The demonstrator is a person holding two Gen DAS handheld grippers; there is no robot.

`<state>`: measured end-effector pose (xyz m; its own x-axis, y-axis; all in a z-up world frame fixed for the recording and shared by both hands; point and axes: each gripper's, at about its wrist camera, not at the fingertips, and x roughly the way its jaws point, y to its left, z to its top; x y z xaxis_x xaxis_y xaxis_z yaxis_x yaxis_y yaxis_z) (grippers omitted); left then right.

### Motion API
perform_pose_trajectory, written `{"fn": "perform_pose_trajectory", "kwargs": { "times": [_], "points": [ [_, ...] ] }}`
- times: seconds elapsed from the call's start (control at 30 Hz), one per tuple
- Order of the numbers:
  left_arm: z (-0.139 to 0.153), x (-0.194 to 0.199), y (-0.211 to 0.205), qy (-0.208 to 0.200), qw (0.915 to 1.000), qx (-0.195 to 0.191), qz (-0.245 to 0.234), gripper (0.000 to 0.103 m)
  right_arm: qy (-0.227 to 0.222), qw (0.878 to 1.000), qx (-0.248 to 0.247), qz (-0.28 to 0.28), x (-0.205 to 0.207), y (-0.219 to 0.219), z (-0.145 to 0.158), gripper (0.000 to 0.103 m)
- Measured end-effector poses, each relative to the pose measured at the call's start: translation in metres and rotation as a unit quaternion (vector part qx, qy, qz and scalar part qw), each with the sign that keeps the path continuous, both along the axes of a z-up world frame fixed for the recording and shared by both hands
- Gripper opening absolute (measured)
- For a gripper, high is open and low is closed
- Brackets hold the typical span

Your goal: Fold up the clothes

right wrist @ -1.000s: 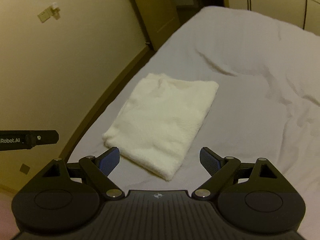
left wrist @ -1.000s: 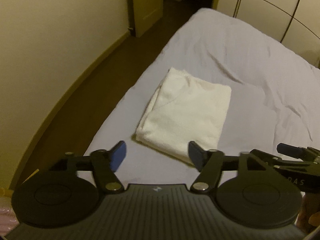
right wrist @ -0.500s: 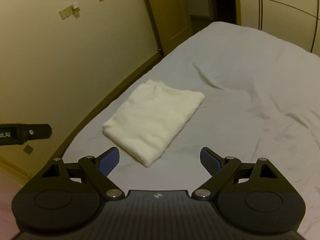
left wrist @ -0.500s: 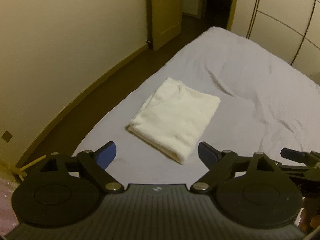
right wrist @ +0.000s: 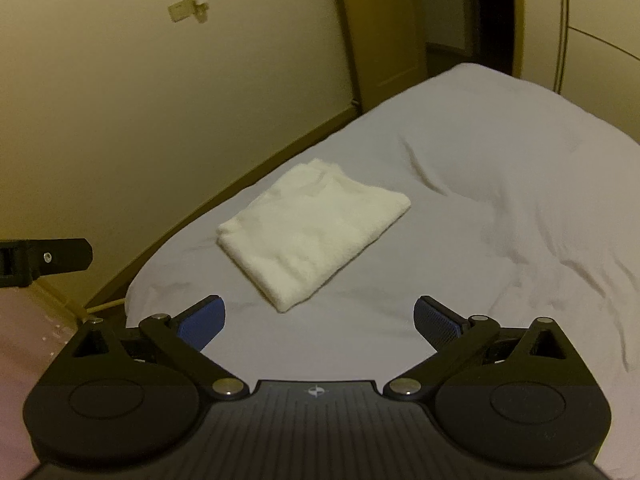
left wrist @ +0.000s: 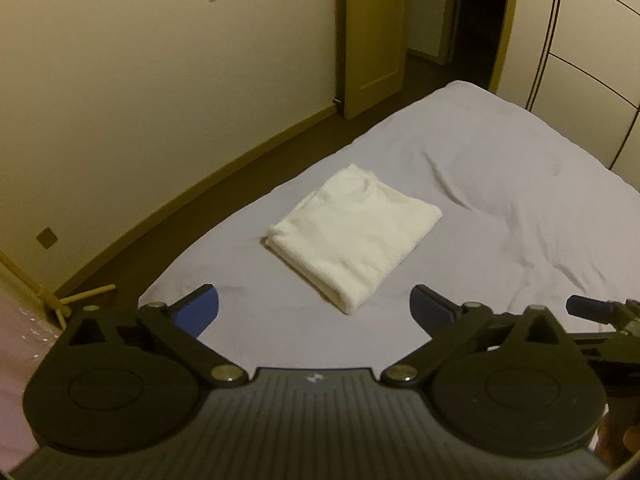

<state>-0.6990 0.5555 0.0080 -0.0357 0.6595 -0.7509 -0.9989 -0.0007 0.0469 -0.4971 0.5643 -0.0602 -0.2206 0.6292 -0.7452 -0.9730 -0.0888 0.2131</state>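
Observation:
A white garment point(left wrist: 354, 236) point(right wrist: 312, 232) lies folded into a neat rectangle on the pale grey bed point(left wrist: 500, 184) point(right wrist: 500, 168), near its left edge. My left gripper point(left wrist: 314, 306) hangs open above the bed's near end, well short of the garment, with nothing between its blue pads. The right gripper point(right wrist: 320, 316) is likewise open and empty, pulled back from the fold. In the left wrist view the right gripper point(left wrist: 600, 312) shows at the right edge. Part of the left gripper point(right wrist: 44, 260) shows at the left edge of the right wrist view.
A cream wall point(left wrist: 140, 100) and a strip of dark floor point(left wrist: 224, 200) run along the bed's left side. A wooden door point(left wrist: 372, 32) stands open at the back, wardrobe panels point(left wrist: 592, 40) at the right. A wooden stand's foot point(left wrist: 80, 296) sits by the bed's near corner.
Both grippers have drawn back and up from the folded garment, which now looks smaller and farther off. The left gripper's fingers have spread wider. The garment has not moved.

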Motion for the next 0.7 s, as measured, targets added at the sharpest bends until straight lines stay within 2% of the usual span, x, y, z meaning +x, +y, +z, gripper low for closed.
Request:
{"fn": "perform_pose_trajectory", "kwargs": {
  "times": [0.3,0.5,0.57,0.7],
  "points": [
    [-0.005,0.025,-0.027,-0.002,0.9994,0.005,0.033,0.102,-0.014,0.999,0.005,0.035,0.02,-0.009,0.005,0.103],
    [-0.015,0.038,-0.036,0.015,0.9974,0.015,0.068,0.102,-0.051,0.998,0.005,0.044,0.024,-0.003,0.004,0.103],
    [-0.02,0.04,-0.037,0.022,0.9969,0.01,0.075,0.102,-0.068,0.996,0.009,0.051,0.023,-0.001,0.002,0.103],
    [-0.033,0.037,-0.036,0.006,0.9965,-0.012,0.082,0.102,-0.091,0.994,0.01,0.06,0.021,0.006,-0.003,0.103]
  ]
}}
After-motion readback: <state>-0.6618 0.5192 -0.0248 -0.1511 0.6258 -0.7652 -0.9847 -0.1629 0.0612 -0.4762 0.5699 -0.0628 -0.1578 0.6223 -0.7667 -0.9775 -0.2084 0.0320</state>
